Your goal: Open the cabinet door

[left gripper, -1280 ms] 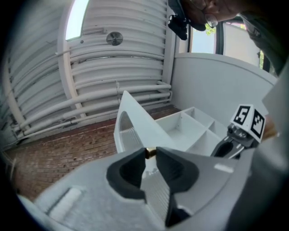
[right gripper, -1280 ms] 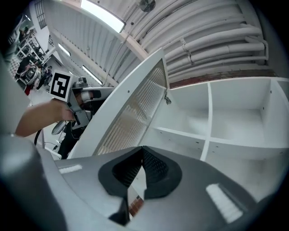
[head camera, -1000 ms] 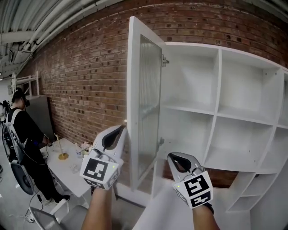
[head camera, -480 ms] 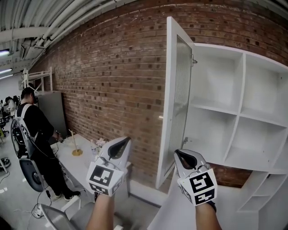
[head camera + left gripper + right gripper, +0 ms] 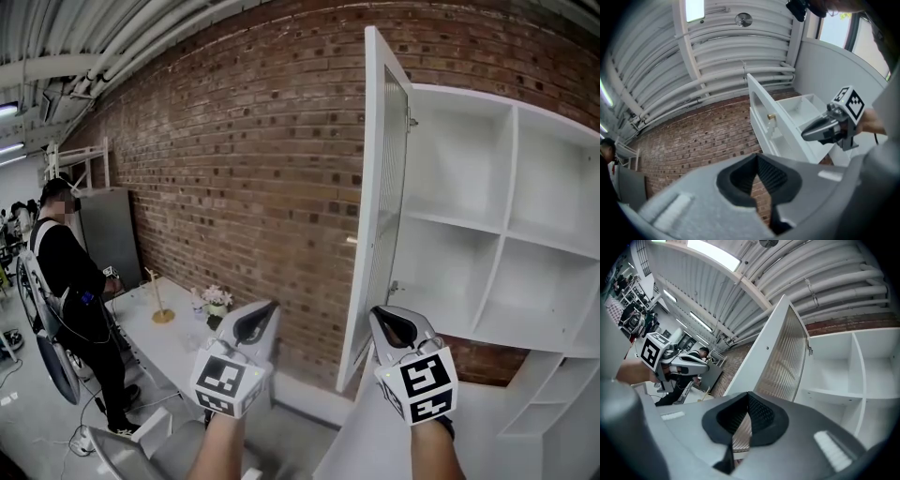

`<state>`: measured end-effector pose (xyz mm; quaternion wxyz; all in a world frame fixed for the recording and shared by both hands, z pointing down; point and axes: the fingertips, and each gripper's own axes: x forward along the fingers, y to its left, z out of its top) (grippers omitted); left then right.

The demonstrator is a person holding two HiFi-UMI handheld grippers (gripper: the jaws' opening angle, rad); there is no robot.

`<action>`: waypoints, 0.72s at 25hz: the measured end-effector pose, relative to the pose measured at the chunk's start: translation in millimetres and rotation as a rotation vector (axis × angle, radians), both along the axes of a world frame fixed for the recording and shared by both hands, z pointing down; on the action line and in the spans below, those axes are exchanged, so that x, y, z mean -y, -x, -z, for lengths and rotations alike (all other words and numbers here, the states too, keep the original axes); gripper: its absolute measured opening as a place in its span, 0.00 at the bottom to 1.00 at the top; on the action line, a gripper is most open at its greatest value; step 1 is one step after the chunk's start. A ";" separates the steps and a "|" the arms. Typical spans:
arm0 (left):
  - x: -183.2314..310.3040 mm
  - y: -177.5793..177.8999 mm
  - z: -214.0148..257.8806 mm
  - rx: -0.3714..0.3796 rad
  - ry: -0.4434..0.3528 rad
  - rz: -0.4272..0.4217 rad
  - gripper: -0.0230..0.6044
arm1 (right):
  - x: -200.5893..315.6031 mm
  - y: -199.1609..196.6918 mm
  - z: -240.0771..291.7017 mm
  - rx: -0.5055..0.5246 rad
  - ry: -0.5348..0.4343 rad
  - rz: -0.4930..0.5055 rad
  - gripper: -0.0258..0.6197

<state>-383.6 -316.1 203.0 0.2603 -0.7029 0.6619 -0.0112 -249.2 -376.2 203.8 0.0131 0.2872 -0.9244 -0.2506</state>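
— Jaws on the left gripper (image 5: pixel 255 323): clenched, pads meeting, nothing between them.

— Right gripper (image 5: pixel 392 323)?

— Same. Its pads are pressed together at the tips and hold nothing. Its own view looks past them at the cabinet door (image 5: pixel 780 357).

— Where does the door stand?

— Swung wide open, standing out from the white cabinet (image 5: pixel 511 216) and hinged at the cabinet's left side. The head view sees it almost edge-on. It has a white frame around a ribbed panel, and a small brass knob (image 5: pixel 771 116) sits near the free edge.

— Is either gripper on the door?

— No, both are held low in front and clear of it. The left gripper is off to the door's left, against the brick wall (image 5: pixel 234 159). The right one sits near the door's lower edge without touching. They are side by side, apart, with the tips tilted a little upward.

— Cabinet interior?

— White shelves and upright dividers form square compartments.

— Anything else in view?

— A person (image 5: pixel 70 272) in dark clothes stands at the far left of the head view, by a white table (image 5: pixel 178 347) set against the wall. The table carries a small vase of flowers (image 5: pixel 217 300) and a gold stand (image 5: pixel 161 314) with a thin rod. The left gripper view shows a ribbed ceiling (image 5: pixel 722 56) with pipes overhead.
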 end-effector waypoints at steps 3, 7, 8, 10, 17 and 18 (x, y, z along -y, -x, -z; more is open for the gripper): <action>-1.4 -0.9 -2.7 -0.001 0.005 -0.006 0.04 | -2.0 -1.7 -0.7 -0.002 0.001 -0.006 0.05; -1.7 -1.6 -3.3 -0.001 0.006 -0.009 0.04 | -3.0 -1.7 -3.4 -0.027 -0.005 -0.011 0.05; -1.1 -2.0 -3.4 -0.001 0.007 -0.009 0.04 | -2.3 -1.8 -4.5 -0.037 -0.006 -0.012 0.05; -0.1 -2.2 -4.0 -0.002 0.009 -0.007 0.04 | -1.4 -1.5 -7.0 -0.049 -0.002 -0.010 0.05; 3.4 -3.6 -8.5 -0.016 0.015 -0.006 0.04 | 1.2 -4.2 -9.9 -0.057 0.005 -0.007 0.05; 4.3 -4.1 -8.4 -0.016 0.014 -0.006 0.04 | 2.0 -4.6 -9.8 -0.058 0.006 -0.006 0.05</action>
